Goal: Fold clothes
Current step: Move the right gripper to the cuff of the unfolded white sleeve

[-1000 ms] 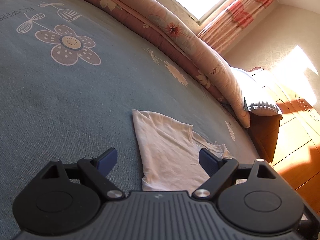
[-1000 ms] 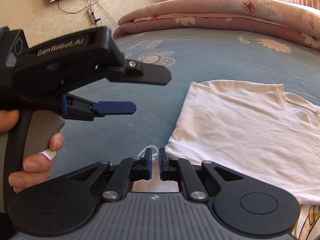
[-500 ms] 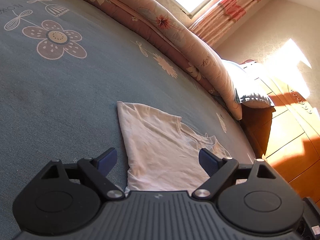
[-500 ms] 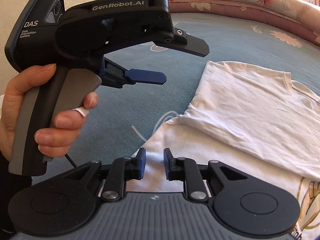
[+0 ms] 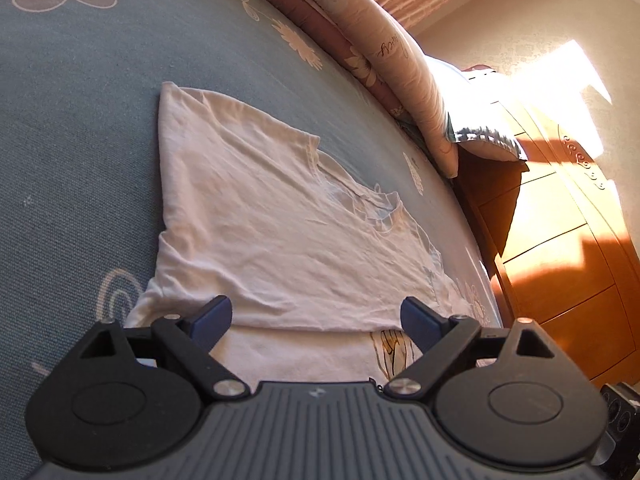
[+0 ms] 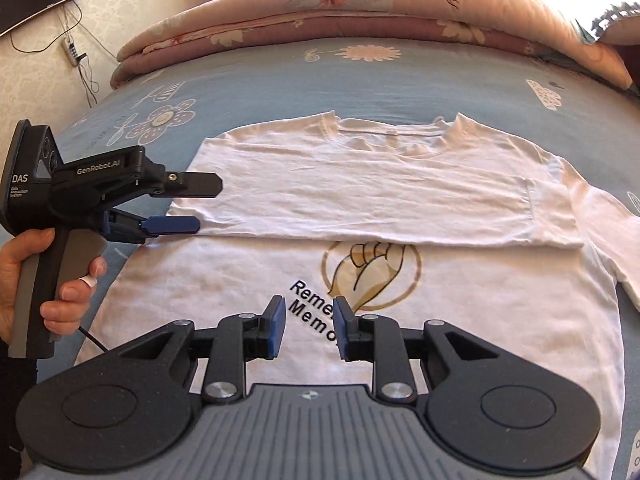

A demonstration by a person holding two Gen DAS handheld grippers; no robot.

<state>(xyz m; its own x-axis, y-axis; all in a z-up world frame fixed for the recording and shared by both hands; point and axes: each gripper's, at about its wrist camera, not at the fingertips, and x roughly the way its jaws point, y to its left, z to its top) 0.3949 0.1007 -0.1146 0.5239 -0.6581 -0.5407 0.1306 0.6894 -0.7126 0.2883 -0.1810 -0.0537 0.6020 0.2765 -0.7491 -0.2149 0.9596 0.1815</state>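
White cotton T-shirt (image 6: pixel 360 184) lies half-folded mid-frame on our blue bedspread (image 6: pixel 280 76); left gripper (image 5: pixel 316 318) wide apart, right gripper (image 6: pixel 308 322) part-open, both empty: loose flap may slip.

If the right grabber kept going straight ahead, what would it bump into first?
Most likely the white T-shirt. The right gripper is open, and between its fingers show the shirt's black letters and fist picture. It seems to tilt down at them, though depth is unclear.

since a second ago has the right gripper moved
Yes. The right gripper has opened and pulled back from the white t-shirt: its hem sat at the fingertips; now the printed logo lies ahead on the blue bedspread.
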